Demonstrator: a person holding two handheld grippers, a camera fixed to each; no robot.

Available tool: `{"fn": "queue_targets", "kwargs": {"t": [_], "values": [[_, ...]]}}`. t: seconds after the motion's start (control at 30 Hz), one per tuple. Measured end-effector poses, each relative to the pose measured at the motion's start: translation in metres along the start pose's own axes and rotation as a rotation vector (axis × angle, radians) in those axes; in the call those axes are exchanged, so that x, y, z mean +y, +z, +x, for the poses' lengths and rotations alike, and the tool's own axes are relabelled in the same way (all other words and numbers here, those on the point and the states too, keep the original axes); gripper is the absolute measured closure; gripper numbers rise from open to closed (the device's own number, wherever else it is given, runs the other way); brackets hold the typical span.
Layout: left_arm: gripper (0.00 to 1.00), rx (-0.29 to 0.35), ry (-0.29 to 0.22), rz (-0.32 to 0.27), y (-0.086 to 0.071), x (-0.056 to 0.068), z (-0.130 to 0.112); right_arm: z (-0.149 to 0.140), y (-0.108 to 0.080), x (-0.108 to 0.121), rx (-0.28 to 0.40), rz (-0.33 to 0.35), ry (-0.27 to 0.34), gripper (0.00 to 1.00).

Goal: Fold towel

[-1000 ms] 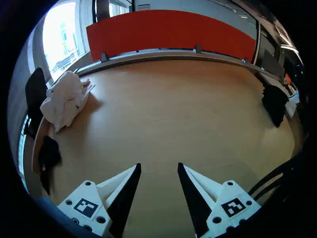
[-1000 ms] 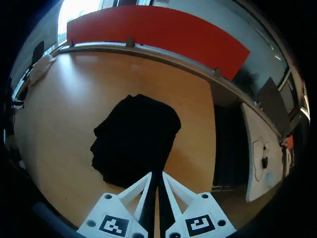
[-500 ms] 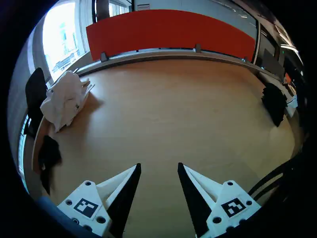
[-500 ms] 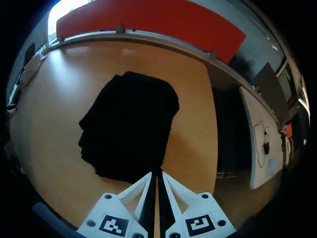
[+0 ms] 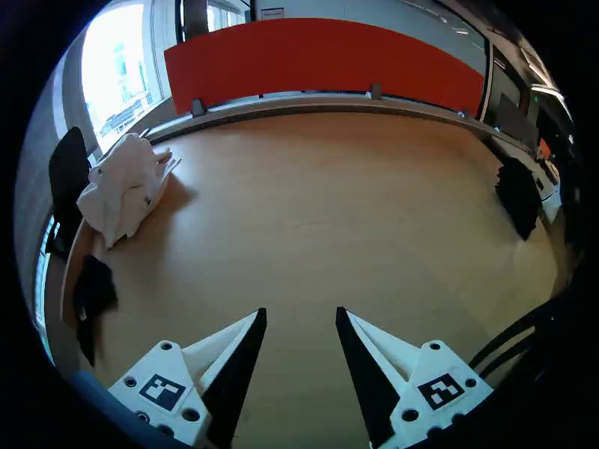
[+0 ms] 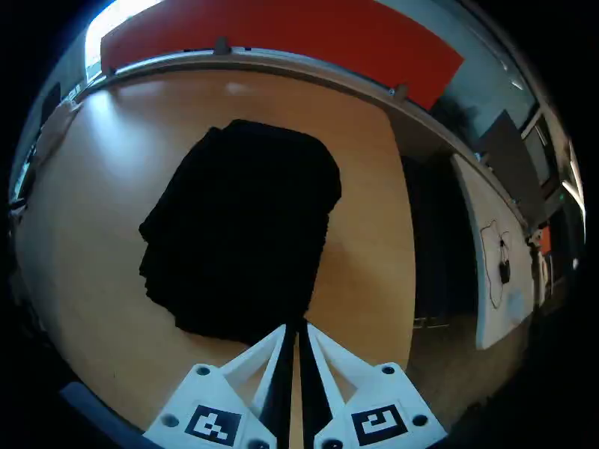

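Towel [image 6: 239,232], black and bunched, fills the middle of the right gripper view over the table [image 6: 97,224], larger than a second ago. The right gripper [image 6: 296,327] jaws pinch its near edge, while the left gripper [image 5: 299,311] jaws stay spread. It is probably being carried in, with folding not yet begun.

Quick count: two grippers, left gripper [image 5: 299,310] and right gripper [image 6: 298,327], two fingers each. One wooden table [image 5: 322,209], plus one pale table [image 6: 479,299] off to the side in the right gripper view. One red panel [image 5: 322,63] with two grey brackets [image 5: 197,107] along its bottom edge. One black towel [image 6: 239,232] in the right gripper view. Left gripper view: one white cloth heap [image 5: 123,187], two dark cloth lumps [image 5: 518,198], one black chair [image 5: 67,176]
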State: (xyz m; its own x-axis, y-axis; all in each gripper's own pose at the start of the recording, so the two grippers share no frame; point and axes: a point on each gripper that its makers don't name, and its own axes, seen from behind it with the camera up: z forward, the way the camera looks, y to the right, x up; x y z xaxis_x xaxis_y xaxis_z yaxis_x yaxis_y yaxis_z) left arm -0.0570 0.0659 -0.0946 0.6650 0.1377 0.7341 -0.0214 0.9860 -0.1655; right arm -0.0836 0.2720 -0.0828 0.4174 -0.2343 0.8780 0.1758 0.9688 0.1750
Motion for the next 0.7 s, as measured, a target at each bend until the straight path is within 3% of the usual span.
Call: {"fn": "queue_targets", "kwargs": {"t": [0.13,0.27,0.53,0.63,0.7], "values": [[0.33,0.0,-0.001,-0.001,0.0007,0.0005,0.0006,-0.0007,-0.0016,-0.0008,0.005,0.003,0.005,0.92],[0.33,0.001,0.001,-0.003,0.0009,0.0016,0.0014,-0.0032,-0.0024,-0.0013,0.008,0.005,0.006,0.8],[0.33,0.001,0.001,-0.006,0.0013,0.0021,0.0019,-0.006,-0.0052,0.0036,0.015,-0.021,0.011,0.35],[0.33,0.003,0.002,-0.006,0.0012,0.0022,0.0022,-0.0075,-0.0059,0.0026,0.015,-0.024,0.01,0.13],[0.33,0.004,0.001,-0.008,0.001,0.0025,0.0024,-0.0078,-0.006,0.0009,0.019,-0.023,0.013,0.05]]}}
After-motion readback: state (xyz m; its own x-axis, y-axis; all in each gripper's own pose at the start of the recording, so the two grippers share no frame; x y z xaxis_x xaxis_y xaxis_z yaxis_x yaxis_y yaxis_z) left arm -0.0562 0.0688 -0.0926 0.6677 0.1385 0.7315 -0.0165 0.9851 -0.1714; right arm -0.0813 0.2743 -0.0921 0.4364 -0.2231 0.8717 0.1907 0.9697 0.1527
